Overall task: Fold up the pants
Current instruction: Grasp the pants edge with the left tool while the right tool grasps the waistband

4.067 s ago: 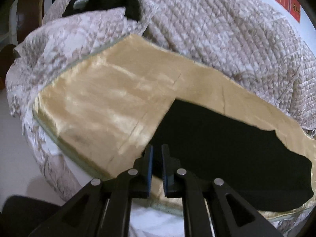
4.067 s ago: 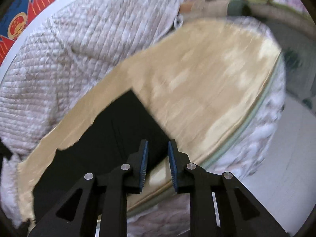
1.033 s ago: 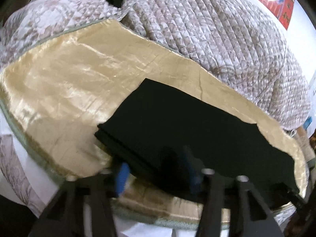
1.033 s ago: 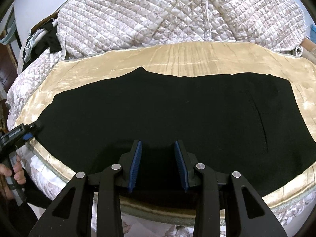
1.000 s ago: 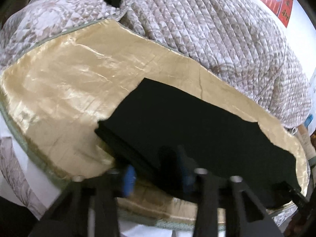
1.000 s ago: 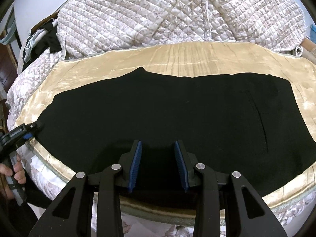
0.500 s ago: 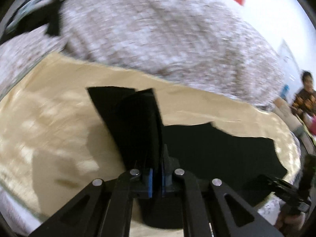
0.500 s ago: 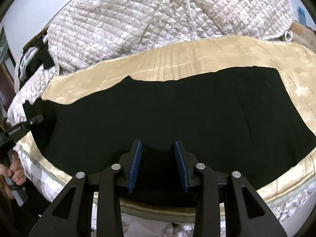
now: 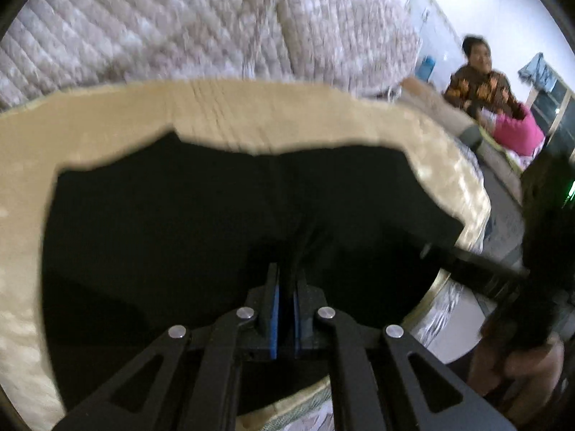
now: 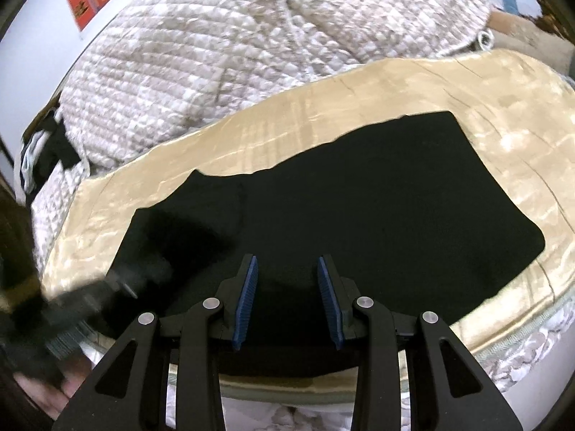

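Note:
The black pants (image 10: pixel 377 208) lie on the gold satin sheet (image 10: pixel 485 82) of a bed, their leg end folded over toward the waist. My left gripper (image 9: pixel 286 280) is shut on the pants' leg end (image 9: pixel 305 237) and holds it over the rest of the garment (image 9: pixel 161 215). It shows blurred at the left of the right wrist view (image 10: pixel 118 283). My right gripper (image 10: pixel 287 276) is open, low over the near edge of the pants, holding nothing. It appears at the right of the left wrist view (image 9: pixel 478 258).
A quilted white and beige blanket (image 10: pixel 251 54) is heaped behind the sheet. A person in a brown patterned top (image 9: pixel 478 82) sits at the far right beside pink cloth (image 9: pixel 517 133). Dark clothes (image 10: pixel 43 158) lie at the far left. The bed edge (image 10: pixel 521 344) runs near me.
My left gripper closed on the pants' leg end, lifted it and carried it right, over the garment. My right gripper stayed open over the near edge.

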